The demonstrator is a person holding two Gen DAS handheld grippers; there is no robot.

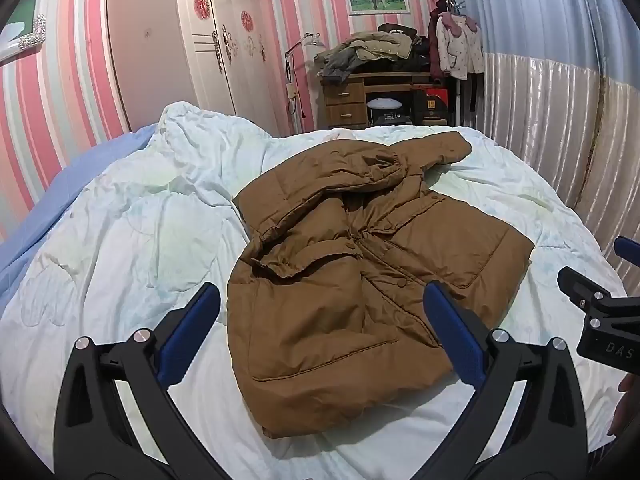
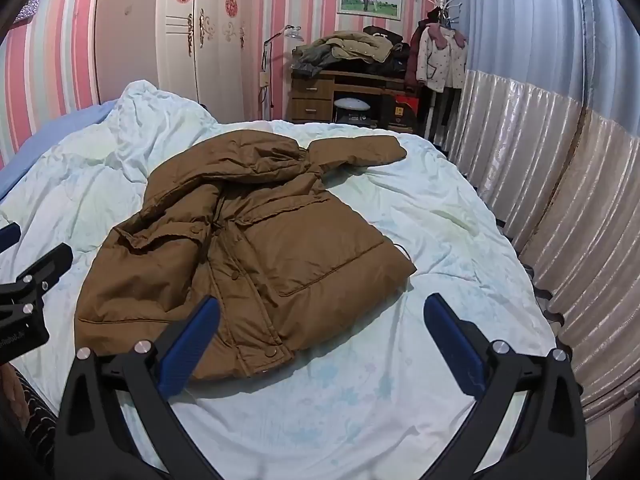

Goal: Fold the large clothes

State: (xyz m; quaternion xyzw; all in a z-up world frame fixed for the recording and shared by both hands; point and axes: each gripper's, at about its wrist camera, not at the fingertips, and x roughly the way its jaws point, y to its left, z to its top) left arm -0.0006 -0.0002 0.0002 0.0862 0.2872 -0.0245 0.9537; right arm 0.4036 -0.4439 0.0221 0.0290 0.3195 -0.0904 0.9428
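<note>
A brown puffer jacket point(image 1: 352, 264) lies front-up on the quilt point(image 1: 120, 240) in the middle of the bed. Its long axis runs from the near hem to the far collar, slanting a little to the right as it goes away. The button placket faces up, with a patch pocket on either side. One sleeve point(image 1: 436, 148) sticks out at the far right; the other is folded across the chest towards the near left.

The left gripper point(image 1: 320, 332) hangs just above the near hem, level and aimed away down the jacket, its blue pads spread wide with nothing between them. The right gripper point(image 2: 320, 332) hangs beside it on the right, over the jacket's near right corner and bare quilt, equally wide apart and empty. Each gripper shows at the edge of the other's view.

Far off stand a desk point(image 2: 320, 92) heaped with clothes and a coat rack point(image 2: 440, 40); a pleated curtain point(image 2: 560, 160) runs along the right.
</note>
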